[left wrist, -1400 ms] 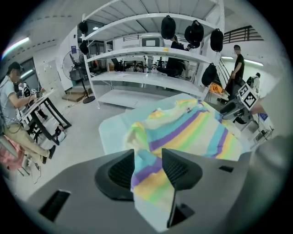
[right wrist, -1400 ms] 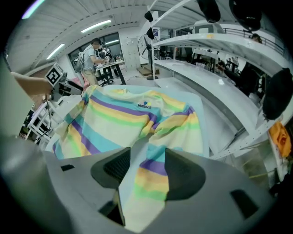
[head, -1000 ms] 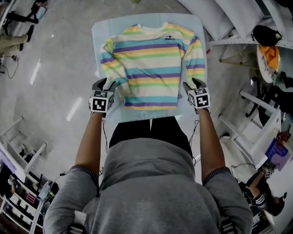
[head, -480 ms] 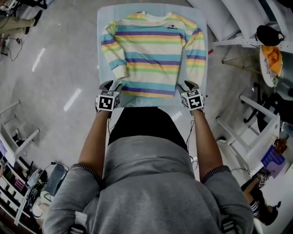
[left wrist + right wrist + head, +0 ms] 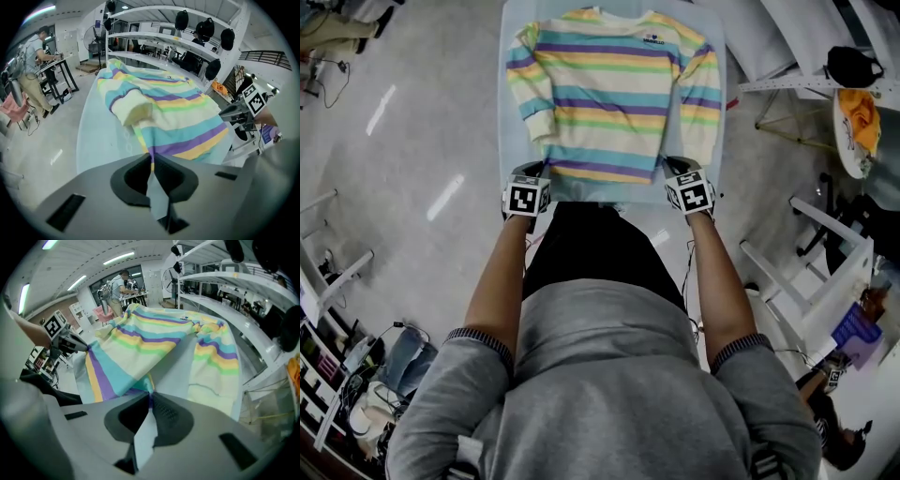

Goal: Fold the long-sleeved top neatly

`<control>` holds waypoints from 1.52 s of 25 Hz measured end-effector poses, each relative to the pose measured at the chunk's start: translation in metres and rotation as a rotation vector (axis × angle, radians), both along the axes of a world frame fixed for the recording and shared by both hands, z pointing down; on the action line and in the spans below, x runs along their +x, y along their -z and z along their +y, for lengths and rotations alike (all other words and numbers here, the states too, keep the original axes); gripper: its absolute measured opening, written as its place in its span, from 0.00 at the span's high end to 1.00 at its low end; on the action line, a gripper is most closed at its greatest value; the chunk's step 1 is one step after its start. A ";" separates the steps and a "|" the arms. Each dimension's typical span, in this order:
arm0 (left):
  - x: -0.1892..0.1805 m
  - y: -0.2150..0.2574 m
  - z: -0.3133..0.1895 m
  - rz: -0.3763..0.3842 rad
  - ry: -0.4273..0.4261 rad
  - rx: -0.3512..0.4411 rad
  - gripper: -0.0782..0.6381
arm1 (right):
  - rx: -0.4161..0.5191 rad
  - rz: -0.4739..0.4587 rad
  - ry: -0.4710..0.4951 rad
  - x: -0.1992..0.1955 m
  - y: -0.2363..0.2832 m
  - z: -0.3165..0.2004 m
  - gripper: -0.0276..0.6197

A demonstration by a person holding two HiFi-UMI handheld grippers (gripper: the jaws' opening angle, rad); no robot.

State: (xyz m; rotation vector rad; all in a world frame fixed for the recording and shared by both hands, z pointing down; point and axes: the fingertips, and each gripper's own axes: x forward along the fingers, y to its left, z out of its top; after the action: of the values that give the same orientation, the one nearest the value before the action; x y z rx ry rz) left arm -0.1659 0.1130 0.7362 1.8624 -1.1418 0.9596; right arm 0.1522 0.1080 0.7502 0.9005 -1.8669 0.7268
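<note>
From the head view, the long-sleeved top (image 5: 609, 84) lay flat on the bench (image 5: 512, 150). Its hem ran along the near edge and its collar reached the far end, where the frame cut the bench off. The left tool (image 5: 530, 172) and right tool (image 5: 677, 165) sat at the hem's two near corners, but their marker cubes covered the tips there.

Only the gripper views showed the grip. The left tool (image 5: 151, 157) had just been closing and was pinching the purple-and-yellow hem of the top (image 5: 183, 112). The right tool (image 5: 150, 397) had done likewise on the opposite corner of the top (image 5: 150, 341). A pale blue strip came through each pair of jaws (top or bench cover, I could not tell).

The left gripper view also showed a cream cuff (image 5: 133, 108) folded onto the body. The right gripper view showed the other sleeve (image 5: 218, 357) lying along the bench's edge.

Both forearms (image 5: 499, 281) reached forward, side by side, with the tools tilted steeply down.
</note>
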 end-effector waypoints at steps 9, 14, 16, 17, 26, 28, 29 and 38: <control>0.002 0.020 0.027 0.040 0.032 0.015 0.84 | 0.027 -0.026 -0.236 0.079 0.038 0.047 0.91; -0.004 0.015 0.056 0.013 0.020 -0.016 0.84 | -0.010 -0.035 -0.322 0.103 0.033 0.082 0.91; -0.005 0.009 0.070 0.005 0.017 -0.042 0.84 | -0.044 -0.032 -0.325 0.103 0.024 0.094 0.91; -0.005 0.005 0.076 0.007 0.019 -0.061 0.84 | -0.061 -0.025 -0.319 0.102 0.020 0.099 0.90; -0.011 0.023 0.074 0.003 0.044 -0.045 0.60 | -0.095 -0.029 -0.273 0.089 0.026 0.091 0.61; -0.017 0.039 0.056 -0.003 0.065 -0.002 0.60 | -0.063 -0.052 -0.262 0.081 0.037 0.077 0.57; -0.019 0.046 0.047 -0.005 0.071 0.019 0.60 | -0.043 -0.063 -0.255 0.075 0.045 0.068 0.57; -0.024 0.077 -0.027 -0.020 0.089 0.101 0.60 | 0.073 -0.141 -0.202 0.017 0.102 -0.007 0.56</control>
State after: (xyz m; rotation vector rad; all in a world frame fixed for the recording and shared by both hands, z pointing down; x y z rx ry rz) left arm -0.1899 0.0865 0.6594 1.8686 -1.2952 0.8868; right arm 0.1687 0.1012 0.6486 1.1214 -1.9550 0.8681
